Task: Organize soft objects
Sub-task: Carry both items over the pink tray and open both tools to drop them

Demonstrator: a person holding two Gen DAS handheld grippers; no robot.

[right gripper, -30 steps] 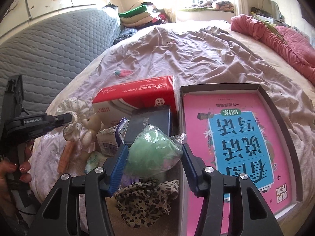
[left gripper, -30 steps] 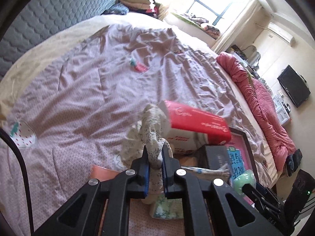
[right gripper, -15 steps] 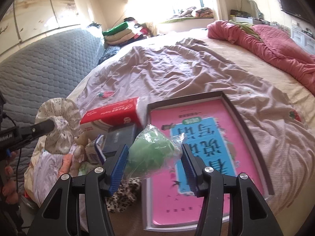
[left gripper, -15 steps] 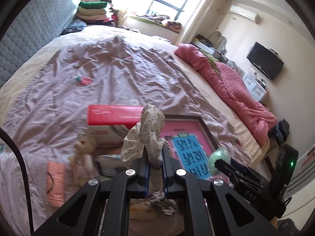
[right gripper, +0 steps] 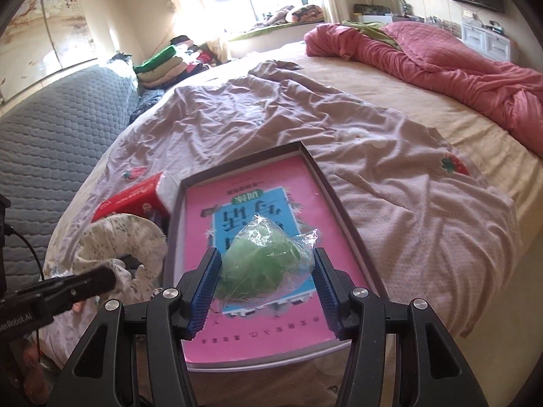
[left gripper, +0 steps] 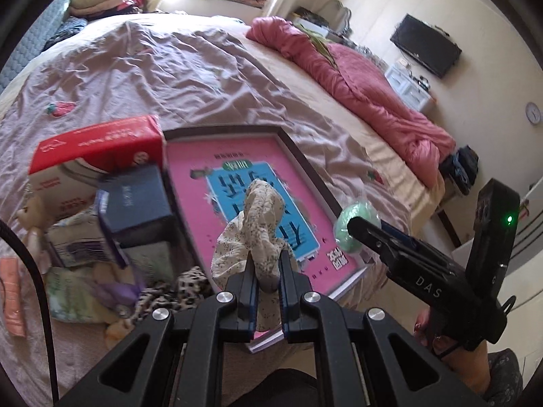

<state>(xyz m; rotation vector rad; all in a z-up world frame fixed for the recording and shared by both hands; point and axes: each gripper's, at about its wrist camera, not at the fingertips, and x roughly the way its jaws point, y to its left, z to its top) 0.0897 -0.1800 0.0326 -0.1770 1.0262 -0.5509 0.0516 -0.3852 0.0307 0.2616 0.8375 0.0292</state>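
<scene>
My left gripper (left gripper: 265,264) is shut on a floral fabric scrunchie (left gripper: 258,227) and holds it above the near end of a dark-rimmed tray (left gripper: 305,166) with a pink book (left gripper: 190,169) in it. The scrunchie also shows in the right wrist view (right gripper: 122,237). My right gripper (right gripper: 264,271) is shut on a green soft item in clear plastic wrap (right gripper: 261,261), held above the same tray (right gripper: 342,203). That green item shows at the right in the left wrist view (left gripper: 353,224).
Left of the tray lie a red tissue box (left gripper: 95,146), a dark blue box (left gripper: 135,200), a small teddy bear (left gripper: 32,213), a leopard-print cloth (left gripper: 176,291) and other small packs. A pink quilt (left gripper: 366,91) lies along the bed's far right. A grey headboard (right gripper: 44,135) stands at left.
Both grippers have lifted and swung right with their items, from over the pile by the tissue box to above the tray with the pink book.
</scene>
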